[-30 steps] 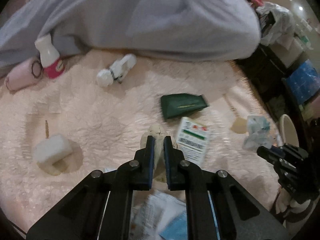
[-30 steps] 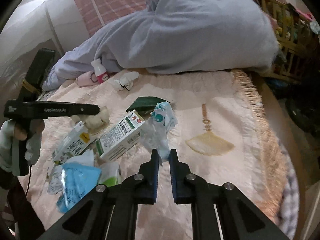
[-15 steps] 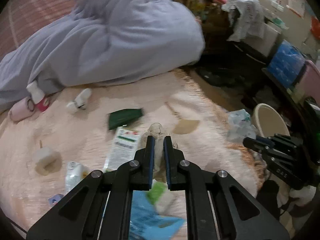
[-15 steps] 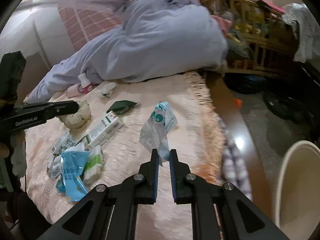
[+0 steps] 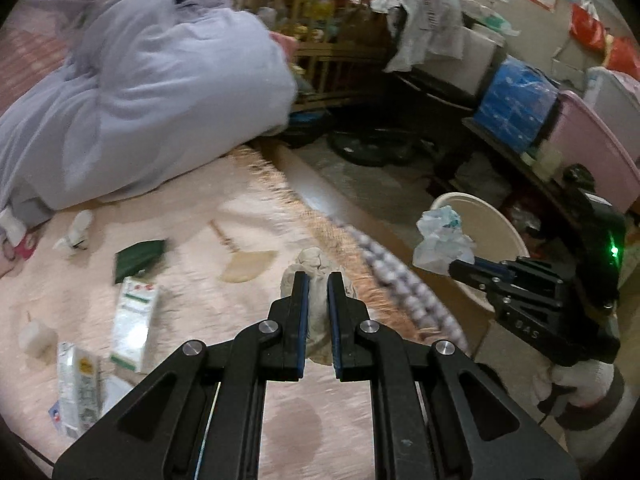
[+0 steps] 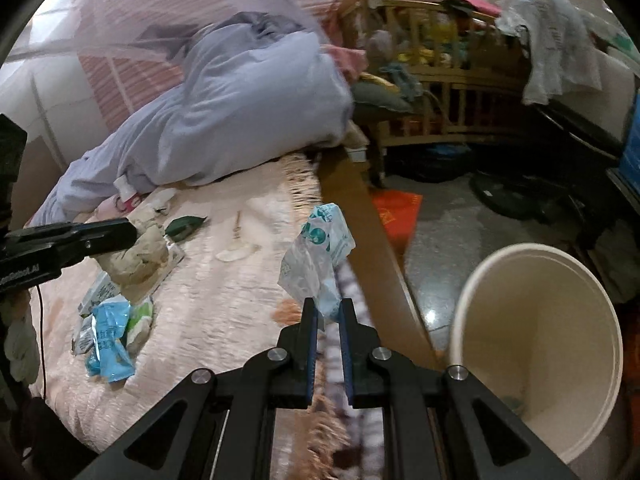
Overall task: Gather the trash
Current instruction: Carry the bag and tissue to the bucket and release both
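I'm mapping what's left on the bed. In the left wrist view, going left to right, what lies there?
White cube → long wrapper → green-and-white carton → dark green packet → beige fan motif.

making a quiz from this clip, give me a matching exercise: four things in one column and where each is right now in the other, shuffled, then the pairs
Things
1. crumpled beige wad
2. clear plastic wrapper
3. dark green packet
4. cream bucket

Places
A. lying on the pink blanket
B. standing on the floor beside the bed
C. pinched in the left tongs
D. pinched in the right tongs

Pairs: 1-C, 2-D, 3-A, 4-B
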### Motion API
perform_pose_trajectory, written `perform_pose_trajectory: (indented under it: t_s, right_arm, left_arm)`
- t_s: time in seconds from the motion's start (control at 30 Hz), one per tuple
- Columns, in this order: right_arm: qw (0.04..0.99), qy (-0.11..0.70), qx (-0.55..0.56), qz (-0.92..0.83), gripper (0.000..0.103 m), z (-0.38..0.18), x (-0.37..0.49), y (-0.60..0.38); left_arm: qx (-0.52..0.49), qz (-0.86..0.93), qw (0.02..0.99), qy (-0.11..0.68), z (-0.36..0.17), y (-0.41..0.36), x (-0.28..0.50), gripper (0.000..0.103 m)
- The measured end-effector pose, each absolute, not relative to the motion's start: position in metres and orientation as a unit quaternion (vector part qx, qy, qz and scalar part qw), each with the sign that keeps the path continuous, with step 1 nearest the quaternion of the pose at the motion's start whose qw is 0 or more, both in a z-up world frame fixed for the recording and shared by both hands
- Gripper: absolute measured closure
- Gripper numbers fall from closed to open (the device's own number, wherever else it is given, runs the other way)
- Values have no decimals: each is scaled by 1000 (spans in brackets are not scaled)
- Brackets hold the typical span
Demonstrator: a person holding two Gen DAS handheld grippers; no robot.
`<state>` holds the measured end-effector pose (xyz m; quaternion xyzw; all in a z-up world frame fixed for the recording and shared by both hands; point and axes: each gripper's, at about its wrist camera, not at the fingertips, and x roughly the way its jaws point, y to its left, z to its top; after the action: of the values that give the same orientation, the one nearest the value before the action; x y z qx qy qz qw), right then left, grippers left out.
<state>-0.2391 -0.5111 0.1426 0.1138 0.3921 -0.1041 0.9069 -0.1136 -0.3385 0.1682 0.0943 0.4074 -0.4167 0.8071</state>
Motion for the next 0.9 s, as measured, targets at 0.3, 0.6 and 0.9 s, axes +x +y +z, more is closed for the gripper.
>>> perform_pose_trajectory:
  t_s: [0.3,0.6,0.9]
  right_arm:
    - [900,387,115,-162,93,141,-275,-551]
    - [880,392,143,-226,93,129,-313,-609]
    - [855,381,217,-277,68,119,-349,-667]
  left_arm:
    - [88,-470,776,411,172,-400,-143,96]
    - [49,-521,731,437,159,-466,-162,96]
    - [9,-564,694,447,149,-515,-176,90]
